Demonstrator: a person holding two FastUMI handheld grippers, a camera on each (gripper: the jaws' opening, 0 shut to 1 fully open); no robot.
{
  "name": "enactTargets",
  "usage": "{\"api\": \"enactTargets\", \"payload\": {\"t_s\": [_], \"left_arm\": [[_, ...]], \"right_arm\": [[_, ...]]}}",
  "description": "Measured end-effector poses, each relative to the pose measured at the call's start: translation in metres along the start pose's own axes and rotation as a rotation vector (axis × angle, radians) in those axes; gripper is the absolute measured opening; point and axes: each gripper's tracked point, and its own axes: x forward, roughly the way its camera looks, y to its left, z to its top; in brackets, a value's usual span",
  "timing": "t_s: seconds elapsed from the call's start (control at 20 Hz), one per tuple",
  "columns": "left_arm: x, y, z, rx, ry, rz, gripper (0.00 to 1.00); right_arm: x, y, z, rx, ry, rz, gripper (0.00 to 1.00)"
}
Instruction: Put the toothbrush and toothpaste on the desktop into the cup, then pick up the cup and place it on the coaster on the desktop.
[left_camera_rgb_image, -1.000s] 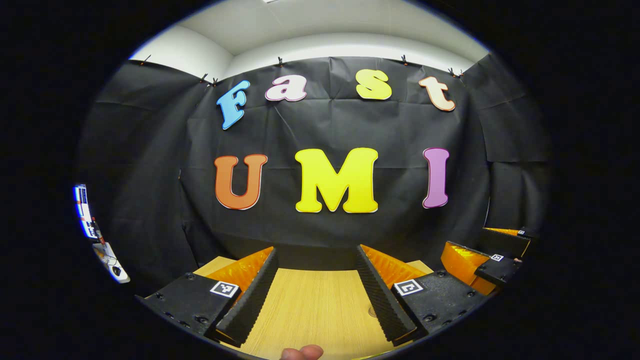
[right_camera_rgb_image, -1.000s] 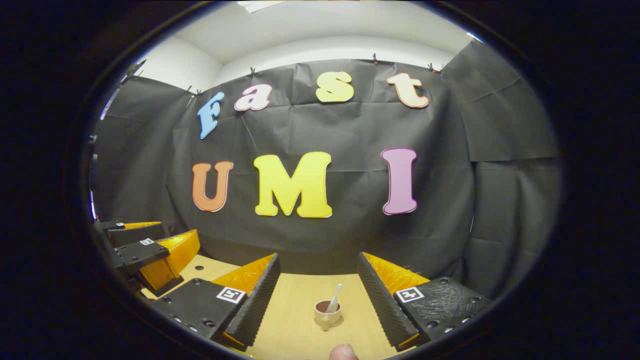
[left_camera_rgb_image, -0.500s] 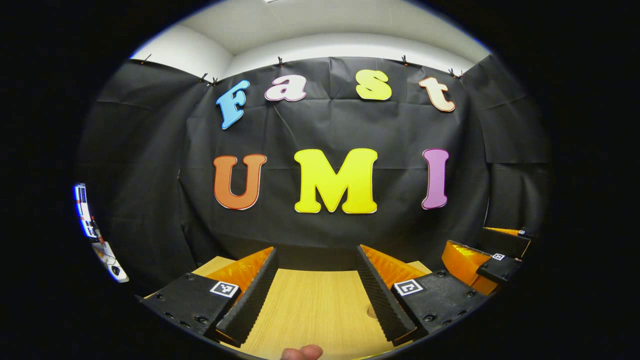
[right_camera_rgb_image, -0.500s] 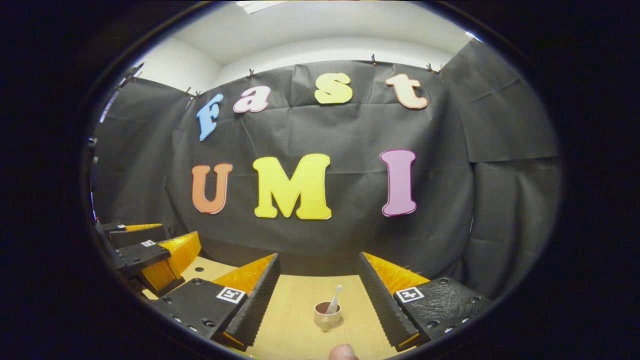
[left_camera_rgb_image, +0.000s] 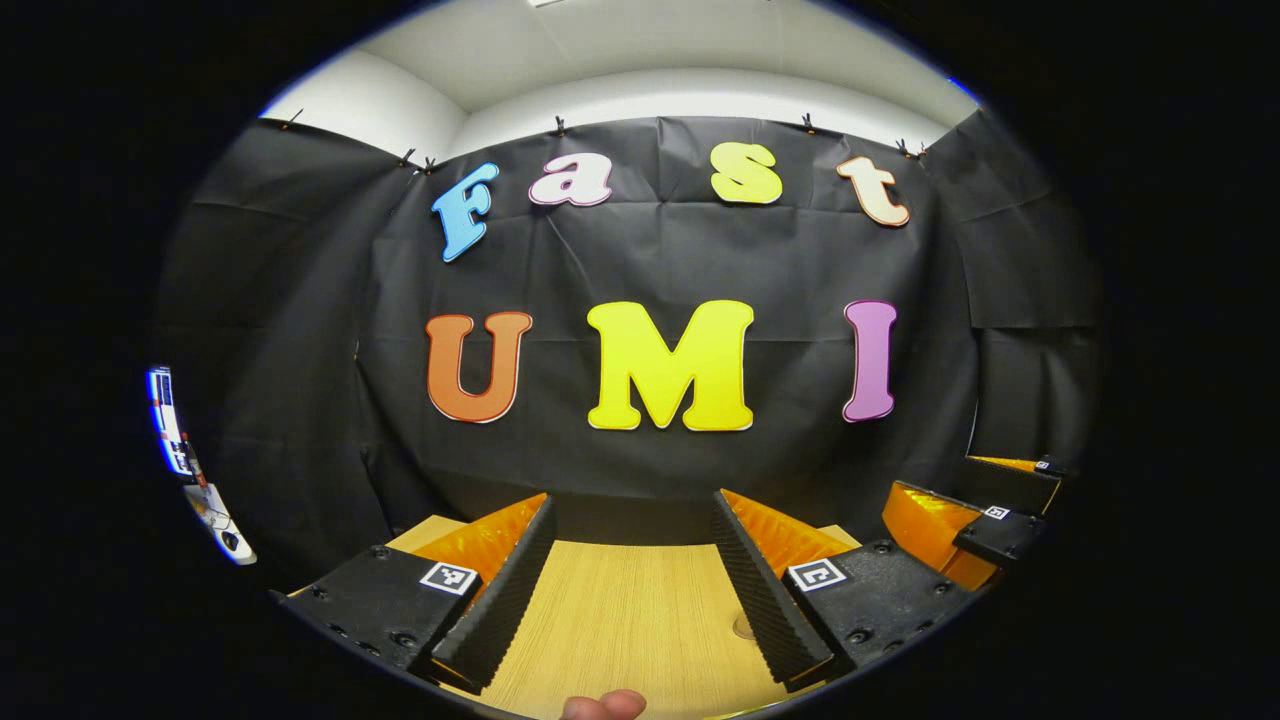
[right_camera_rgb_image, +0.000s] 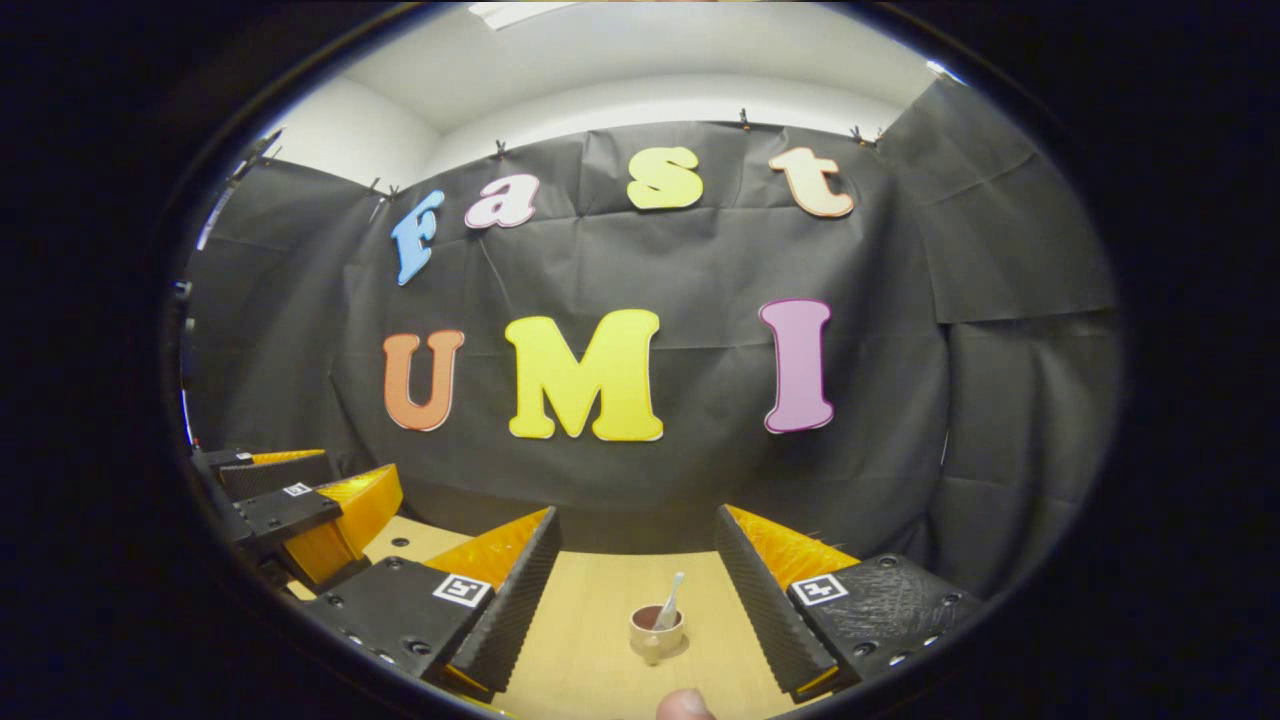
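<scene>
A small beige cup (right_camera_rgb_image: 656, 632) with a dark inside stands on the wooden desktop (right_camera_rgb_image: 600, 640). A white toothbrush (right_camera_rgb_image: 670, 598) leans out of it. The cup sits low between the two fingers of my right gripper (right_camera_rgb_image: 636, 515), which is open and not touching it. What the cup stands on I cannot tell. My left gripper (left_camera_rgb_image: 632, 508) is open over bare wood, nothing between its fingers. A pale round edge (left_camera_rgb_image: 741, 628) peeks out beside its right finger; I cannot tell what it is.
The right gripper (left_camera_rgb_image: 965, 530) appears at the right in the left gripper view, and the left gripper (right_camera_rgb_image: 300, 510) at the left in the right gripper view. A fingertip (right_camera_rgb_image: 685, 705) shows at the bottom. The black cloth wall closes the desk's far edge.
Both views have drifted a few pixels, as if the grippers tipped slightly upward. The cup and toothbrush have not moved, and both grippers stay open.
</scene>
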Motion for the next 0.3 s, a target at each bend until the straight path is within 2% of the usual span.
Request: {"api": "enactTargets", "payload": {"t_s": [0.05, 0.1, 0.15, 0.2, 0.25, 0.3], "left_arm": [[-0.0001, -0.0006, 0.0002, 0.003, 0.0, -0.001, 0.97], [-0.0002, -0.0008, 0.0005, 0.006, -0.002, -0.001, 0.91], [-0.0004, -0.0007, 0.0016, 0.007, -0.003, -0.002, 0.97], [-0.0002, -0.0027, 0.0014, 0.007, -0.003, -0.004, 0.91], [0.0006, -0.0036, 0.0007, 0.008, 0.001, -0.006, 0.96], [0.0009, -0.0038, -0.0012, 0.008, 0.004, -0.008, 0.96]], "right_arm": [[0.0004, -0.0007, -0.0005, 0.0, 0.002, 0.001, 0.93], [0.0, -0.0011, 0.0013, 0.001, -0.002, 0.001, 0.93], [0.0009, -0.001, 0.0029, 0.002, -0.007, 0.001, 0.93], [0.0009, -0.0003, 0.0037, 0.001, -0.011, 0.003, 0.93], [0.001, 0.0003, 0.0036, -0.001, -0.012, 0.004, 0.93], [0.0011, 0.0004, 0.0035, -0.002, -0.013, 0.005, 0.93]]}}
